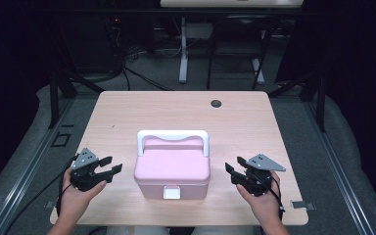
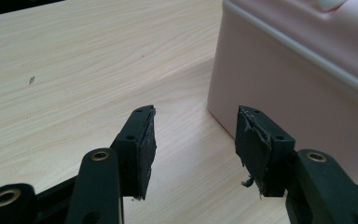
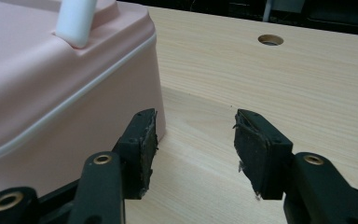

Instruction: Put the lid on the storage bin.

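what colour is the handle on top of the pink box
White. The curved plastic handle on the pink lidded box shows best in the high view.

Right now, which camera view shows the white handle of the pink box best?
The high view: there the whole white handle arches over the lid of the pink box. The right gripper view gives just one leg of it, cut by the top edge. The left gripper view catches a tiny white piece at the top.

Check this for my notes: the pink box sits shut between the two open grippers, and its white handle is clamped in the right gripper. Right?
Not quite. The white handle is free: the right gripper is open beside the pink box, gripping nothing, as the high view shows. The rest stands: the box is shut, between it and the open left gripper.
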A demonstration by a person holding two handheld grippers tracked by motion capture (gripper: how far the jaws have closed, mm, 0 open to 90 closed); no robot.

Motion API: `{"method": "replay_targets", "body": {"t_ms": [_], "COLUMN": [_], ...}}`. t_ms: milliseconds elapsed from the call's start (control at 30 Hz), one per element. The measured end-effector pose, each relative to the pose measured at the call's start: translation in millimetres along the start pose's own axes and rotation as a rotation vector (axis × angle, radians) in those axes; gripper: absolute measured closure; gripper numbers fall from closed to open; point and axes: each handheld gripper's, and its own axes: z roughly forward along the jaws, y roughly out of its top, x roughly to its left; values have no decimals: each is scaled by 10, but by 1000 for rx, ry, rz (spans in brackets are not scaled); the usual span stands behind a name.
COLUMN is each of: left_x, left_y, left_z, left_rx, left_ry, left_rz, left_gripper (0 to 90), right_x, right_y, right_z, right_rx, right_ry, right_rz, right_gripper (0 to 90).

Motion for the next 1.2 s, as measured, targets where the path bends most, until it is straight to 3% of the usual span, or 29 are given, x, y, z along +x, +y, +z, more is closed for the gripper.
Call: {"method": "replay_targets", "body": {"t_ms": [100, 200, 333, 633, 867, 1200], "left_x": [18, 33, 43, 105, 129, 199], "left_y": [-45, -91, -146, -268, -313, -361], "left_z": [44, 85, 150, 242, 296, 310], "left_rx": [5, 1, 19, 44, 63, 53], "left_ry": [2, -23, -16, 2, -17, -30], "left_rz": [-2, -19, -15, -4, -10, -34], "left_gripper": [477, 474, 475, 478, 494, 502], "right_x": [-31, -70, -132, -195, -195, -221], "right_y": [-30, -68, -121, -250, -271, -309], "right_z": [21, 52, 113, 249, 292, 352], "right_rx": [-1, 3, 22, 75, 65, 93], "right_ry": [-12, -21, -39, -34, -72, -74], "right_rz": [-2, 2, 6, 41, 2, 13], "right_gripper": [481, 481, 481, 480, 478, 478]}}
